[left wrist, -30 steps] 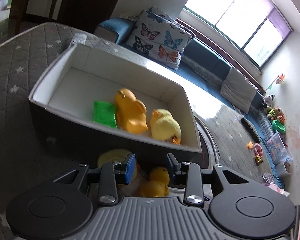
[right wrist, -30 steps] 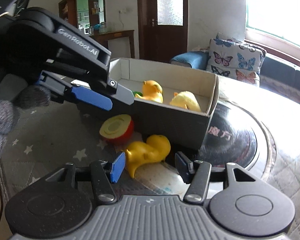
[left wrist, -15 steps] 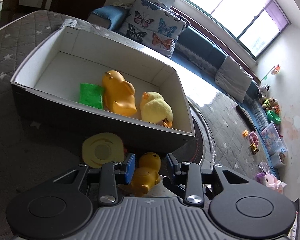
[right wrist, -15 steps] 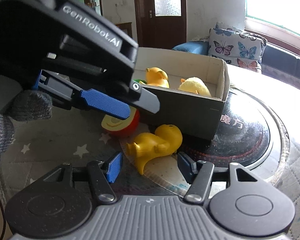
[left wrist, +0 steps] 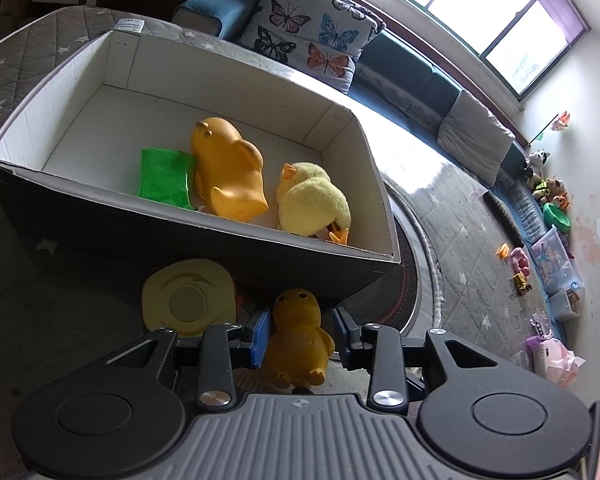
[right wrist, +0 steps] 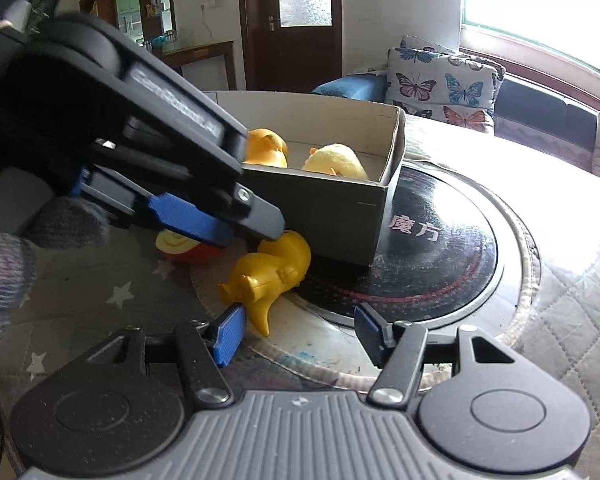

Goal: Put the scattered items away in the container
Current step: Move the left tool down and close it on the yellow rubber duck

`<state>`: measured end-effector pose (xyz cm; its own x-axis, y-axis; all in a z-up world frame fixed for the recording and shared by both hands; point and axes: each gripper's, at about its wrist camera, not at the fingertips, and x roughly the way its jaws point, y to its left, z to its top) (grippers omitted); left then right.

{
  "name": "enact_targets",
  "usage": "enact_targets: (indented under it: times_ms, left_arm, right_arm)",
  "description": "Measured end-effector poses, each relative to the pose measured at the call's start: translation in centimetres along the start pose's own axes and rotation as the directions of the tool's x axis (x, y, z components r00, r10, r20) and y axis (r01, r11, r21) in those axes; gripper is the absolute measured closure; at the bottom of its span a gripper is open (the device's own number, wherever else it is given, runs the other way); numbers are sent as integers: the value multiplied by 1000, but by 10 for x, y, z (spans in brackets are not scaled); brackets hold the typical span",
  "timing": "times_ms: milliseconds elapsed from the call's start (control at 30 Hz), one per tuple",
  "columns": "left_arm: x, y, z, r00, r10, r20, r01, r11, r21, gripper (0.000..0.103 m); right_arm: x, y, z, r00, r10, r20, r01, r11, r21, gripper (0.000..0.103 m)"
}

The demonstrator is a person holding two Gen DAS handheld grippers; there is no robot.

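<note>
The left gripper [left wrist: 300, 330] stood with its jaws open on either side of the small rubber duck [left wrist: 298, 336], which lay on its side on the table just in front of the box [left wrist: 204, 232], beside the toy apple half [left wrist: 188, 298]. The right gripper [right wrist: 296, 334] hung open and empty nearby. The rounded, slick duck could have squirted out on closing, or the fingers [right wrist: 188, 220] could have snagged the box wall.

Left gripper [left wrist: 301, 330] and right gripper [right wrist: 298, 330], jaws apart (both level).
</note>
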<state>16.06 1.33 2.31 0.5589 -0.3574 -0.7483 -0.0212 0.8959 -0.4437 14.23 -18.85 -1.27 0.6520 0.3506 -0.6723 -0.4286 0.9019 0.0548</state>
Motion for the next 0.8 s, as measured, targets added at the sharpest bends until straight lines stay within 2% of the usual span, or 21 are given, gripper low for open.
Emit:
enact_targets:
  times_ms: [167,467,800]
  left_arm:
    - [12,-3,2,1000,16,-24,-16,1000,-1,66]
    - [24,-3,8,998,41,-48,-41,999,2,66]
    - [37,1,11,995,27,-101,-29,999,-18,67]
  right_arm:
    - [-5,4,4,999,45,6,-45,999,-8,42]
    - [6,4,11,997,73,2,-73,997,-12,42]
    - [16,-2,14,995,94,-14,-94,996,-4,43]
